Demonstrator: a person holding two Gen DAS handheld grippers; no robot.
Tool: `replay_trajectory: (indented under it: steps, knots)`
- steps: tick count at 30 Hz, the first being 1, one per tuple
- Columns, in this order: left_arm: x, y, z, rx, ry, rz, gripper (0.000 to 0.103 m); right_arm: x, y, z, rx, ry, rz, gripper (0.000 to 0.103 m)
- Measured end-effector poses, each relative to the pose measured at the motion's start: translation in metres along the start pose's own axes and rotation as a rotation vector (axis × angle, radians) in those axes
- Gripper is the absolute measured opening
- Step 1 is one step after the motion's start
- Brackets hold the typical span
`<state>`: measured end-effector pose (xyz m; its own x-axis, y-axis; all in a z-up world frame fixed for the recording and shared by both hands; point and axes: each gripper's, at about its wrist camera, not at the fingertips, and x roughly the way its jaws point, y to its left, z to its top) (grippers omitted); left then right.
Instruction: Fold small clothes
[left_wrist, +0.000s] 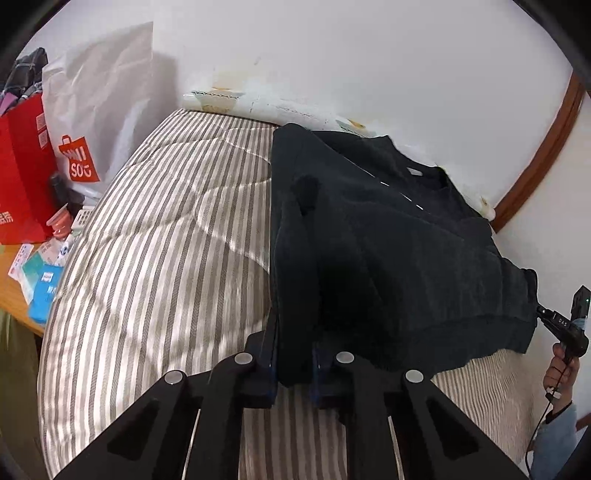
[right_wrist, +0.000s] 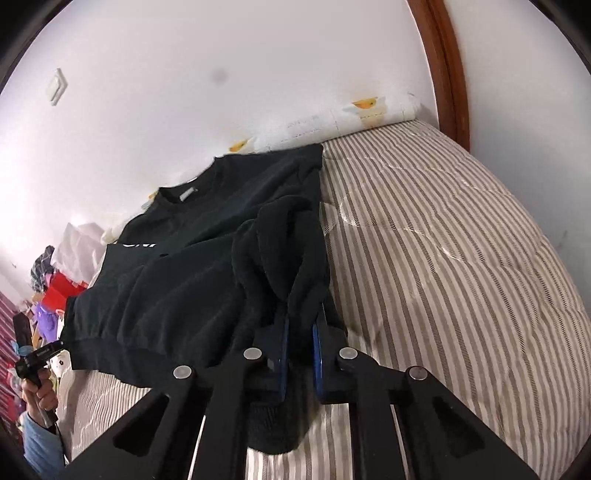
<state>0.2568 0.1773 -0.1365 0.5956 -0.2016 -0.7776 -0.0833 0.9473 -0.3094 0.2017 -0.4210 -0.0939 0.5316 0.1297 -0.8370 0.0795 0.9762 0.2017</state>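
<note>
A black sweatshirt (left_wrist: 406, 236) lies on a striped quilt (left_wrist: 166, 240), collar toward the wall. My left gripper (left_wrist: 293, 332) is shut on the sweatshirt's left edge near the hem, the cloth bunched between its blue pads. My right gripper (right_wrist: 301, 325) is shut on a bunched fold, likely the sleeve, at the right side of the sweatshirt (right_wrist: 207, 251). The right gripper's body also shows at the far right of the left wrist view (left_wrist: 565, 325), and the left gripper's body at the far left of the right wrist view (right_wrist: 37, 362).
The striped quilt (right_wrist: 443, 258) covers the bed against a white wall. A pillow (right_wrist: 351, 114) lies along the wall. A red bag (left_wrist: 22, 166) and a white shopping bag (left_wrist: 96, 103) stand left of the bed, above a wooden table (left_wrist: 14, 295) with small boxes.
</note>
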Motion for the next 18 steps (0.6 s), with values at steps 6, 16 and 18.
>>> replay_trajectory:
  steps: [6,16,18]
  knots:
    - [-0.028,-0.001,-0.030,0.027,0.020,-0.014,0.012,-0.027,0.007,-0.021,-0.035,0.019,-0.009,0.010]
    - [-0.047,0.005,-0.070,0.058,0.058,-0.014,0.013,-0.054,0.011,-0.053,-0.093,0.027,-0.024,0.011]
    - [-0.043,0.006,-0.066,0.042,0.063,-0.012,0.014,-0.046,0.011,-0.048,-0.089,0.022,-0.049,0.012]
